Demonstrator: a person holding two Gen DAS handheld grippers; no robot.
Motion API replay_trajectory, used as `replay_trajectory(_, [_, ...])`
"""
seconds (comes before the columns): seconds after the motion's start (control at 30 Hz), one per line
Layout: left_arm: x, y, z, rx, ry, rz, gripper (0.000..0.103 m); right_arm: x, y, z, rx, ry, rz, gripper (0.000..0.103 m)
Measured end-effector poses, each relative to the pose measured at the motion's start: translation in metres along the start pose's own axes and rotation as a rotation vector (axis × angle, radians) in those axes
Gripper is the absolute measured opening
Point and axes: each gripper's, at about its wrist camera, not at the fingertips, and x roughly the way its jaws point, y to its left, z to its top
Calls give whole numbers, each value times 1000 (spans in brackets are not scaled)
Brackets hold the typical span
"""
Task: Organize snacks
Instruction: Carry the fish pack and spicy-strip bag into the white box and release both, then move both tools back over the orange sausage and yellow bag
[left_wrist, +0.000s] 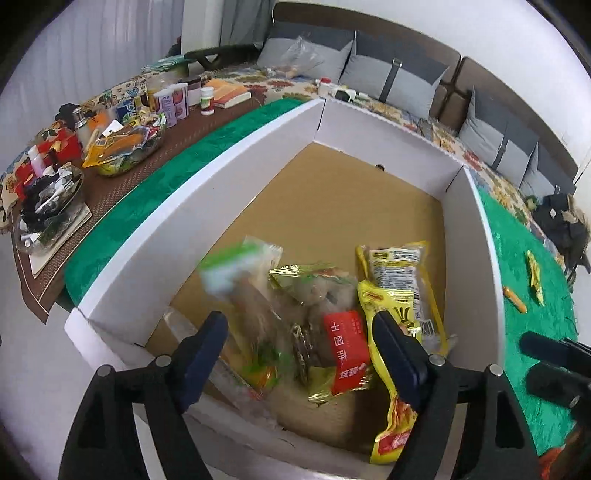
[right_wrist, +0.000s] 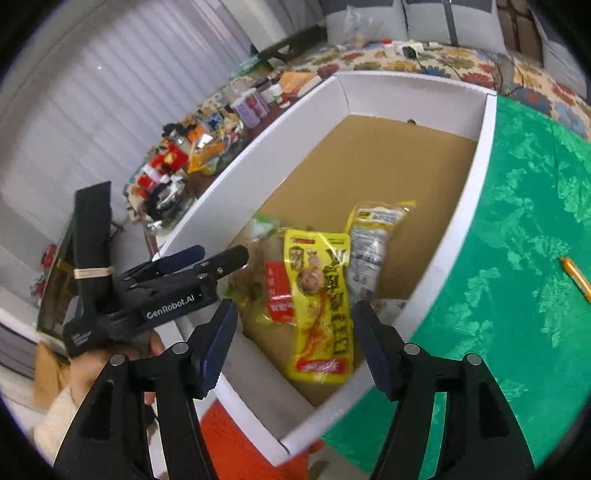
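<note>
Snacks (left_wrist: 332, 325): piled at the box's (left_wrist: 207, 206) near end.
Left gripper (left_wrist: 299, 347): jaws apart, empty.
Right gripper (right_wrist: 295, 347): jaws apart, empty.
You: fetch the stick (left_wrist: 515, 299) right of the box next.

White-walled box (left_wrist: 207, 206) with tan floor, yellow snack packet (right_wrist: 319, 295), red packet (left_wrist: 347, 350), leaf-patterned green cloth (right_wrist: 517, 221).

A green cloth (left_wrist: 528, 295) carries a white box (left_wrist: 155, 236) and an orange stick (left_wrist: 515, 300).

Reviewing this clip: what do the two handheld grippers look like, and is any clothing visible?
Both are black plastic frames with dark blue ribbed pads and round silver pivot pins: left gripper, right gripper. The left gripper's body carries white "CenRobot.AI" lettering. A cream knitted sleeve shows.
</note>
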Motion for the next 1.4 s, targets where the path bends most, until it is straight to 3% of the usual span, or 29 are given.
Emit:
replay_trajectory(0.1, [-14,-9,-1,-20,-45,-44,84,-26,-25,-11,17,-78,0,70])
replay_trajectory(0.17, [-25,-21,3,-20,-74,-78,89,-45,-47,-28,4,-132,-56,73])
replay_trajectory(0.3, [-48,-62,5,19,-123,-153,100,-73,-116,-85,-28,-157,-334,73])
replay_trajectory(0.37, [-56,-85,6,40,-142,-192,100,-81,-164,-115,23,-116,-468,73])
replay_trajectory(0.47, [-61,-126,3,87,-140,-269,101,-109,-233,-160,128,-109,-592,73])
replay_trajectory(0.6, [-48,-195,-16,157,-82,-355,101,-159,-296,-201,249,-169,-769,73])
replay_trajectory(0.67, [-29,-233,-32,207,-12,-377,101,-178,-319,-214,315,-202,-831,73])
replay_trajectory(0.87, [38,-322,-94,393,155,-348,101,-194,-328,-221,386,-248,-833,73])
replay_trajectory(1.07, [94,-349,-124,463,233,-251,101,-180,-334,-209,307,-219,-843,73])
replay_trajectory(1.27, [97,-359,-132,580,157,-171,103,-183,-343,-211,354,-228,-796,77])
replay_trajectory(1.4, [98,-362,-132,623,142,-195,103,-183,-344,-212,366,-228,-795,81])
